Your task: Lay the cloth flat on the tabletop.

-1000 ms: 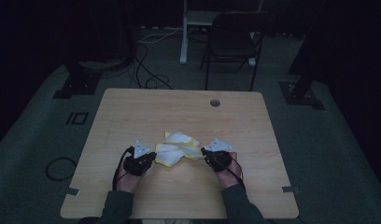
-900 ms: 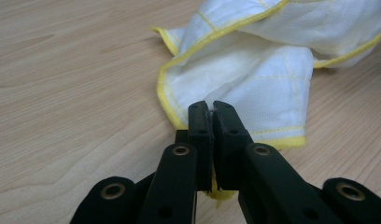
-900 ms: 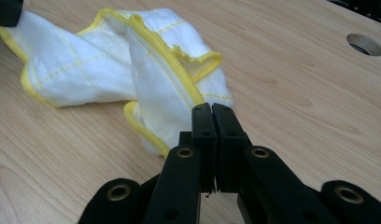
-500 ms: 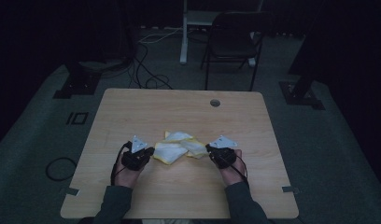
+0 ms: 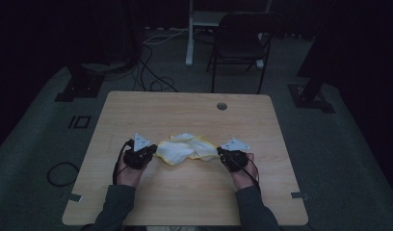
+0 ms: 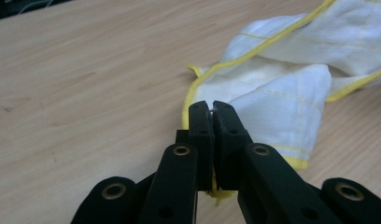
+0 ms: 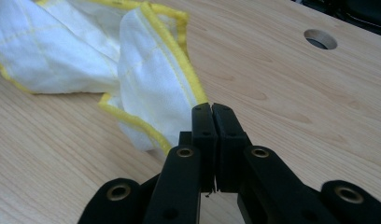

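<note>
Pinching opposite ends of a crumpled white cloth with yellow hemmed edges point(image 5: 187, 149), the two hand-held grippers sit low over the pale wooden table point(image 5: 185, 108), with the cloth lying bunched between them near the table's middle, a little toward the person's side. The left gripper point(image 6: 211, 106) has its black jaws pressed together on a yellow-bordered corner; a sliver of fabric shows at the jaw tips and a scrap of yellow hem hangs out beneath them. The right gripper point(image 7: 211, 108) is likewise clamped tight, its jaws meeting right where the yellow hem runs in, so it appears to hold the other end's edge, though the fabric inside the jaws is hard to make out. Holding the cloth by two far-apart points on its border looks like the set-up for drawing it out flat, since the middle is folded over on itself and slack. A round cable hole point(image 7: 320, 39) in the tabletop lies well apart from the cloth, beyond the right gripper
</note>
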Demonstrator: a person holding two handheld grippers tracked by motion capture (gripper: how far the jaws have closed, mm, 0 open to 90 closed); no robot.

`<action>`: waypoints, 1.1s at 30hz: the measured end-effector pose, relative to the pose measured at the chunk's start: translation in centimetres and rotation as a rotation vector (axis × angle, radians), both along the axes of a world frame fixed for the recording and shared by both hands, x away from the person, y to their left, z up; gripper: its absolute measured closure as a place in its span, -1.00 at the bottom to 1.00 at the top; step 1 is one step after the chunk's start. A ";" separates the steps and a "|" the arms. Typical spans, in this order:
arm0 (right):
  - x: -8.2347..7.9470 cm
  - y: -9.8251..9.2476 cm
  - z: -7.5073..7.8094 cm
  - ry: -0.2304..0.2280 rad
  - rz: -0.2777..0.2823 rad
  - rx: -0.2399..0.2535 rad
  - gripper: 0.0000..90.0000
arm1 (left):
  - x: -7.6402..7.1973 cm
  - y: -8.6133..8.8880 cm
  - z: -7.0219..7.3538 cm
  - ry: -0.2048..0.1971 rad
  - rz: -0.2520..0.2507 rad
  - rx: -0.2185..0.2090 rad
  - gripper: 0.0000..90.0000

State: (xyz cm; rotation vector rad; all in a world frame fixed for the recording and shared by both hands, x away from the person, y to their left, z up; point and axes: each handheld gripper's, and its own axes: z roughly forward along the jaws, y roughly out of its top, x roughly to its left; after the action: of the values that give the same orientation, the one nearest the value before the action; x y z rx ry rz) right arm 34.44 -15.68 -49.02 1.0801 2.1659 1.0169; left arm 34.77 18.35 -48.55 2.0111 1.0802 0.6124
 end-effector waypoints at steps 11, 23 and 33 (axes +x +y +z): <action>0.3 -0.9 0.0 0.010 -0.015 0.007 0.98 | 1.2 0.3 0.4 -0.011 0.012 0.002 0.96; 0.3 -1.9 -0.3 0.016 -0.032 0.004 0.97 | 2.2 1.0 0.6 -0.007 0.029 -0.020 0.96; 0.4 -2.7 -0.4 0.020 -0.041 0.002 0.98 | 2.7 1.4 0.4 -0.002 0.048 -0.035 0.96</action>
State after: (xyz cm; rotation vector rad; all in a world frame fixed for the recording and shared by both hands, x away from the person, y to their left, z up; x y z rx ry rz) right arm 34.83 -18.35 -49.38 1.1357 2.1497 0.9938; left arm 37.51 19.74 -48.11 1.9588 1.1327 0.6157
